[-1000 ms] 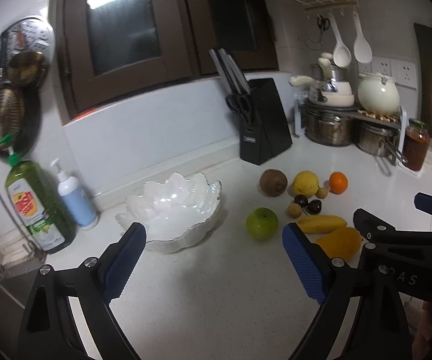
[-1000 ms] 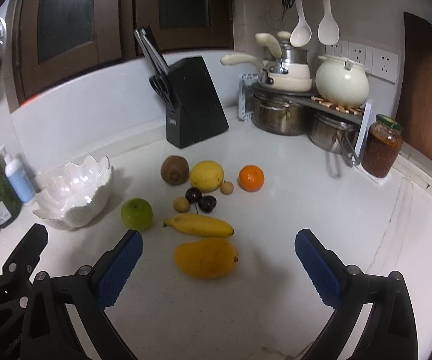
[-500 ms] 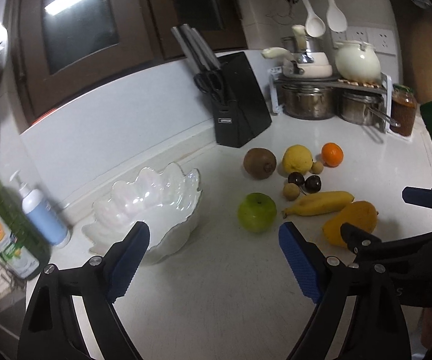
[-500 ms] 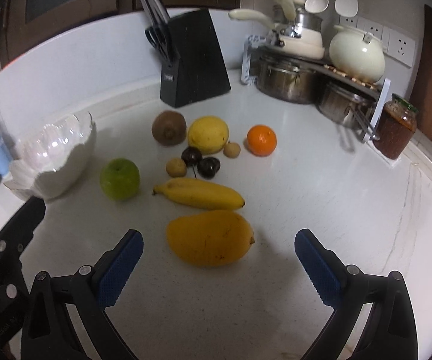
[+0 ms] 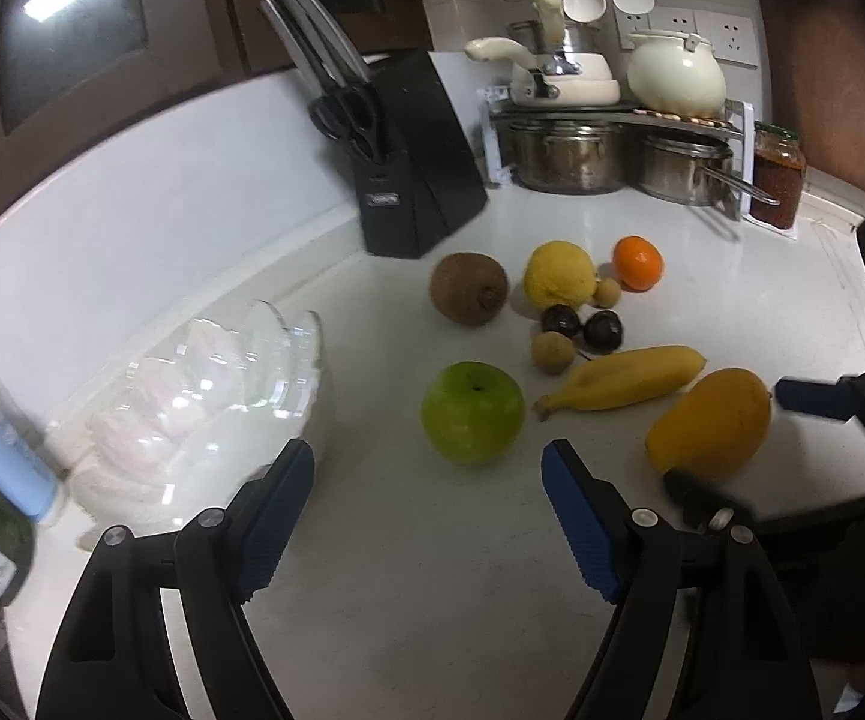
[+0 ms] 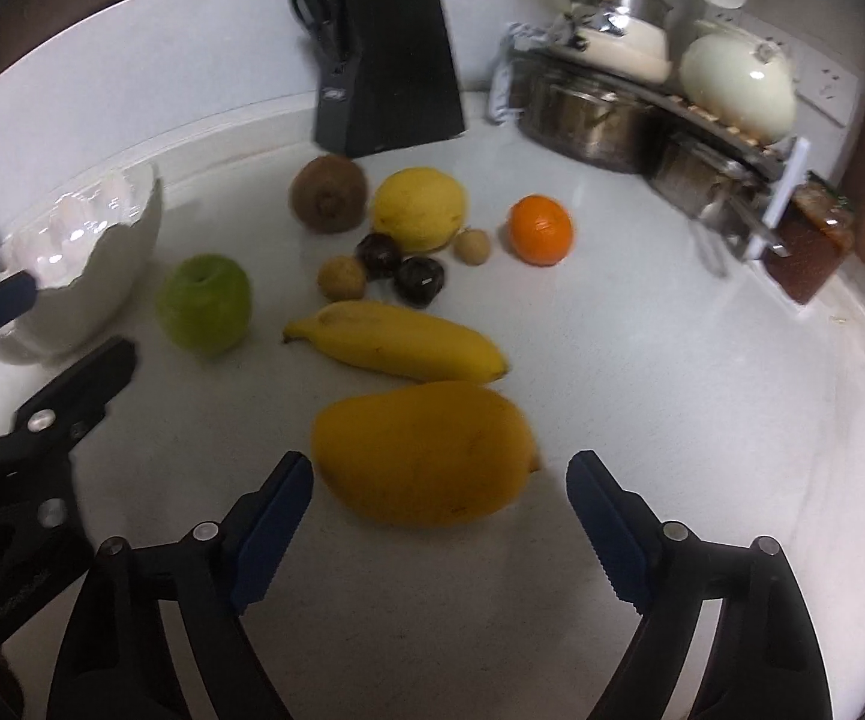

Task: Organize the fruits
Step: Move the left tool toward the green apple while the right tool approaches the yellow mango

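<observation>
Left gripper closing, fingers still wide, empty, aimed at green apple on tabletop beside white bowl; right gripper closing, wide, mango just ahead, untouched; banana just beyond.

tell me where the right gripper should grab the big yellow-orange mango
Grip the big yellow-orange mango across its plump middle, coming from the near side. It lies flat, lengthwise between the closing right gripper's pads, which don't touch it yet.
</observation>
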Motion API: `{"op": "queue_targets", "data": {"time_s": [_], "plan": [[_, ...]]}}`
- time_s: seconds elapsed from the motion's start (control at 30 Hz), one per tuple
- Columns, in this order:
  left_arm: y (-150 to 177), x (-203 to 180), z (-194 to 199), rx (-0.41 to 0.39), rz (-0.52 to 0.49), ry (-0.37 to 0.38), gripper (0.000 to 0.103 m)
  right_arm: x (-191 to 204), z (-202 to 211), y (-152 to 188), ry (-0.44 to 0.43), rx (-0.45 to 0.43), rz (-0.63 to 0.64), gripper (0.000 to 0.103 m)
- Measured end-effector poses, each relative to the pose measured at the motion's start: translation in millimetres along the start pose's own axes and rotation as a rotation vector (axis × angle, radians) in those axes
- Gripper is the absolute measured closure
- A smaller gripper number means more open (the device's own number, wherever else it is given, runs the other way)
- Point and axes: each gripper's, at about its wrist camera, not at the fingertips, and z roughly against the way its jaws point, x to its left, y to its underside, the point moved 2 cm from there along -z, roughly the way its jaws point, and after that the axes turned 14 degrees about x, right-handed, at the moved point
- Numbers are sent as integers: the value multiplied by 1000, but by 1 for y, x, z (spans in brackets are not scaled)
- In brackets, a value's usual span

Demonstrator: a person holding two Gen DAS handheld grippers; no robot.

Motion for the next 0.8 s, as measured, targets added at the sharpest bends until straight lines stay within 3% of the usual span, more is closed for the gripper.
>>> {"op": "queue_targets", "data": {"time_s": [0.13, 0.4, 0.8], "plan": [[-5, -2, -10, 20, 5, 25, 25, 10, 3, -1, 29, -36, 50, 15], [-17, -2, -31, 67, 48, 47, 25, 6, -6, -15, 28, -23, 49, 15], [-31, -6, -54, 107, 61, 48, 27, -2, -23, -28, -47, 24, 35, 21]]}}
